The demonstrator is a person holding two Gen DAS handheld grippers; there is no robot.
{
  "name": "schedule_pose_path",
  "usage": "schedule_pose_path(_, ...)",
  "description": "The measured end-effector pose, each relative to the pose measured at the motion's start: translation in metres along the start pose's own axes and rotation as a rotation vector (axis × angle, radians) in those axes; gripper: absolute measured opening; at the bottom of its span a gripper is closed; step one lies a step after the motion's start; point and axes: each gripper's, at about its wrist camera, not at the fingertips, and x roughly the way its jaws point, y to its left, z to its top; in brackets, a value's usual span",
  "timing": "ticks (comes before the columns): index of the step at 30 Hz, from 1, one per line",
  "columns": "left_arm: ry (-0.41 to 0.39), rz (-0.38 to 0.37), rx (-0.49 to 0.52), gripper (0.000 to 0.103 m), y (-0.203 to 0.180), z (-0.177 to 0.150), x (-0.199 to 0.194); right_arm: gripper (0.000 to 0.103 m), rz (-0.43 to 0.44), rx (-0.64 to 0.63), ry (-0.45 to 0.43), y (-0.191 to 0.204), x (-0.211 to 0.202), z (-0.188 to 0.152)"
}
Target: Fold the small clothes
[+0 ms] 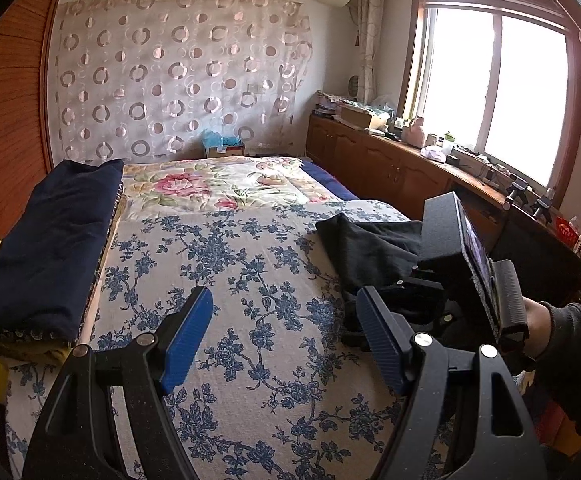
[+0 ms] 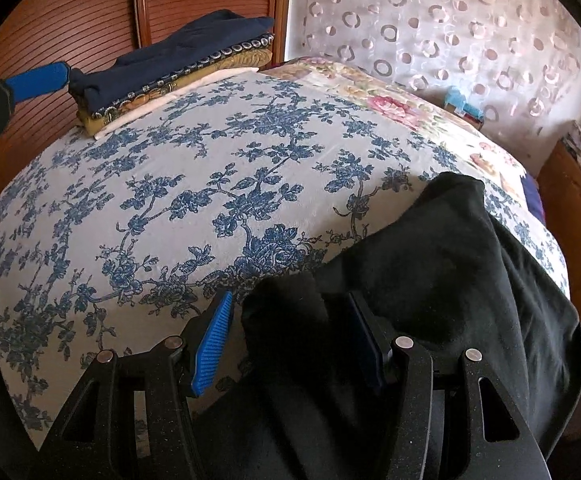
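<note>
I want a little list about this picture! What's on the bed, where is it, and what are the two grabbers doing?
place: bed with blue-flowered cover
black cloth: crumpled at the bed's window-side edge
folded pile: dark blue on top, along the wooden-wall side
left gripper: open, empty, over bare cover
right gripper: jaws apart, a bunch of the black cloth between them; grip not clear
folding: not yet done
</note>
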Motion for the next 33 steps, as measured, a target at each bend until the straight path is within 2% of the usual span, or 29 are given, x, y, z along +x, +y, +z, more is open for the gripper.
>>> schedule_pose_path(6,0.005,-0.004,0.002,0.075,-0.002,0.0,0.001,0.056,-0.004,0.003,-0.005,-0.001,-0.003,-0.002)
schedule_pose_path(9,0.01,-0.007,0.005,0.075,-0.004,0.0,0.002,0.025,-0.036,-0.019,-0.002,0.0,-0.005,-0.002)
schedule_pose_path(13,0.012,-0.013,0.01,0.075,-0.007,-0.001,0.002,0.01,-0.021,-0.021,0.0,-0.005,-0.01,-0.001)
schedule_pose_path(16,0.019,-0.015,0.013,0.075,-0.007,-0.002,0.003,0.009,-0.023,0.01,-0.047,-0.016,-0.027,0.001)
schedule_pose_path(23,0.025,-0.027,0.014,0.075,-0.011,-0.003,0.006,0.008,-0.153,0.123,-0.147,-0.081,-0.082,-0.001)
schedule_pose_path(29,0.04,-0.042,0.027,0.075,-0.019,-0.005,0.011,0.008,-0.317,0.183,-0.15,-0.148,-0.108,-0.004)
schedule_pose_path(33,0.05,-0.049,0.033,0.075,-0.022,-0.007,0.014,0.008,-0.407,0.216,-0.107,-0.184,-0.101,-0.009)
